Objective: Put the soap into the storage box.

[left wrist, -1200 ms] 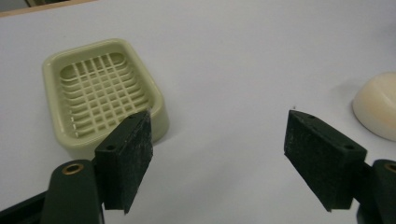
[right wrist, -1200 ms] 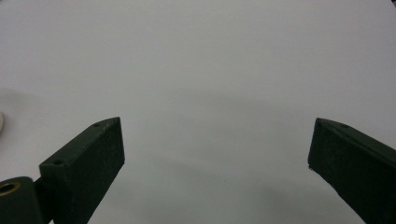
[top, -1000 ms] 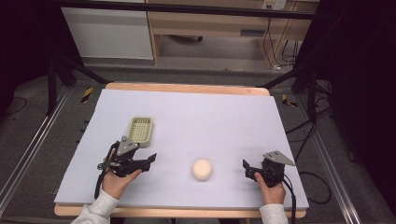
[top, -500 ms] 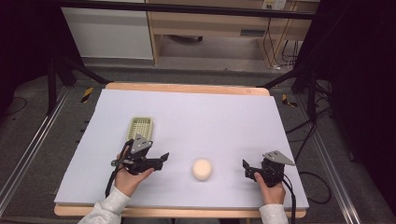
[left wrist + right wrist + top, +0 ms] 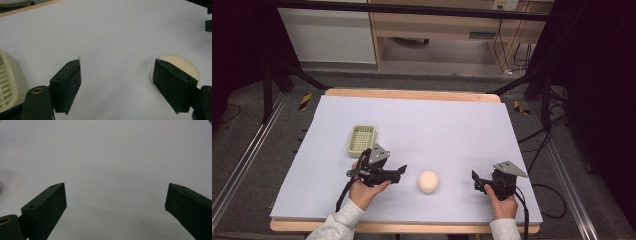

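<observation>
The bun (image 5: 428, 181), a pale round lump, lies on the white sheet (image 5: 437, 125) toward the near edge, between the two grippers and touching neither; in the left gripper view it (image 5: 185, 66) sits partly behind the right-hand jaw, off to one side of the gap rather than inside it. The left gripper (image 5: 398, 171) is just beside it, jaws spread wide and empty, pointed at it; the basket (image 5: 361, 139) stands close behind that hand, its corner (image 5: 8, 80) at the edge of the left gripper view. The right gripper (image 5: 475, 181) rests farther off on the other side, jaws likewise wide apart with nothing between them, only bare sheet ahead.

The likely trouble is the offset: if the left gripper advances on this line, one jaw would probably meet the bun and shove or roll it across the sheet instead of straddling it; a hard squeeze could dent something that looks soft; a backward swing of the hand might knock the basket.
</observation>
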`<state>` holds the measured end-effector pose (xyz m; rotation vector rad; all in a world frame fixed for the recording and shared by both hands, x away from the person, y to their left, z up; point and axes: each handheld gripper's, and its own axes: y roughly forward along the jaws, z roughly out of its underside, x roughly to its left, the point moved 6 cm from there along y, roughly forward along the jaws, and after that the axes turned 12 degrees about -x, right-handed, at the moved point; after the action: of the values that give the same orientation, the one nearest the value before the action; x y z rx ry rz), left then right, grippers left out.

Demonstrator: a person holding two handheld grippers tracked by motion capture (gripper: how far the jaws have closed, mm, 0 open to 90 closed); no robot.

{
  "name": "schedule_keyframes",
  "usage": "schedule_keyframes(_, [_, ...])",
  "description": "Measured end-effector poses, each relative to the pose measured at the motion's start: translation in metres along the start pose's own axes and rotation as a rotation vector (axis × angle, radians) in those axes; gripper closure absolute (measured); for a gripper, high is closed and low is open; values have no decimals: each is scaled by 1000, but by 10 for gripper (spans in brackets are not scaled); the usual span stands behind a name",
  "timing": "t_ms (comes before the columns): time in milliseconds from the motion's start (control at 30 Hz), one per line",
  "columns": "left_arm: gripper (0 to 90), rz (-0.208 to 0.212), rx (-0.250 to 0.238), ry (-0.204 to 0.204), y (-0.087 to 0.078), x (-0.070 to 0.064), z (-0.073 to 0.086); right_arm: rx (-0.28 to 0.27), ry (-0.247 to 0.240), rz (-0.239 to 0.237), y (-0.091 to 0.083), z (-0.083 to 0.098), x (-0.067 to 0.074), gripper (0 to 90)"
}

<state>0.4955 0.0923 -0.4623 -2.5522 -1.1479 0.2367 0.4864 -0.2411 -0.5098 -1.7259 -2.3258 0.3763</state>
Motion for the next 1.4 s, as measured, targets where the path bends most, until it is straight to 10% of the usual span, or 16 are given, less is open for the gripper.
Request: schedule_keyframes(1400, [193, 120, 59, 28, 43, -66, 10, -10, -2, 6, 2, -2, 1, 41])
